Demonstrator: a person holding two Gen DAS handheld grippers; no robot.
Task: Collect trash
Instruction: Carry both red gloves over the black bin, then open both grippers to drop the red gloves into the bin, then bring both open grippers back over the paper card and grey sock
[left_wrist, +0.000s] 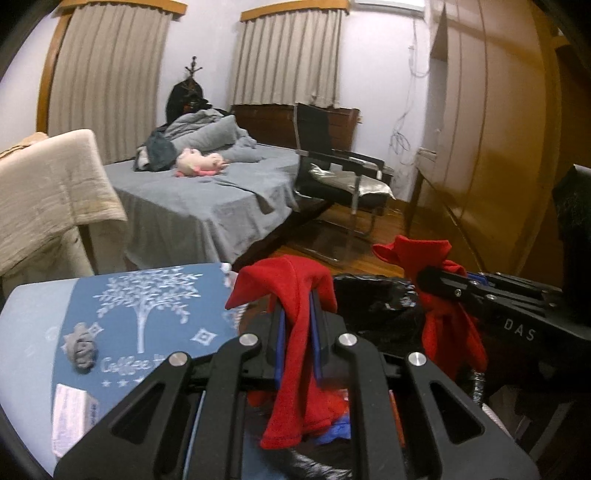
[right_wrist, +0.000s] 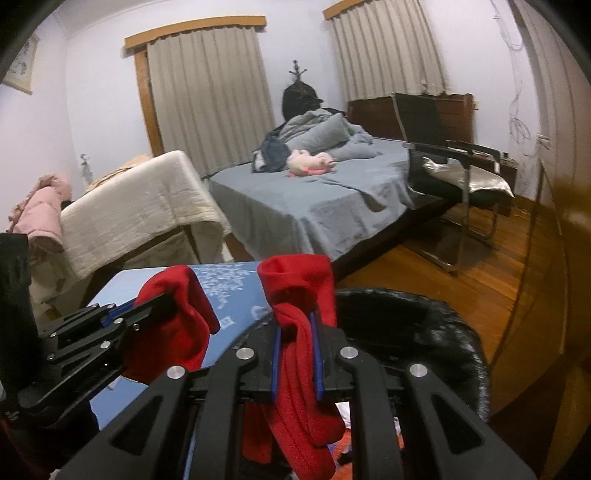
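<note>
- My left gripper (left_wrist: 297, 332) was clamped on one red sock (left_wrist: 295, 354), which hung just ahead of the jaws, its toe dangling below them and its cuff flopped over the top.
- My right gripper (right_wrist: 298, 354) was closed on a second red sock (right_wrist: 295, 369) in the same way, above the black-lined trash bin (right_wrist: 424, 332) that lay just ahead and to its right.
- Both socks ran long axis roughly vertical, cuffs up, toes pointing down towards the bin's mouth.
- I judged the main risk to be a sock snagging on a pad at release (fleece clings) and swinging back onto the blue surface (left_wrist: 155, 317) to the left of my left gripper.
- Letting go too far left could drop one outside the rim.
- The grey crumpled wad (left_wrist: 82, 350) and white packet (left_wrist: 72, 417) on the surface, left of my left gripper, looked yet to be collected.
</note>
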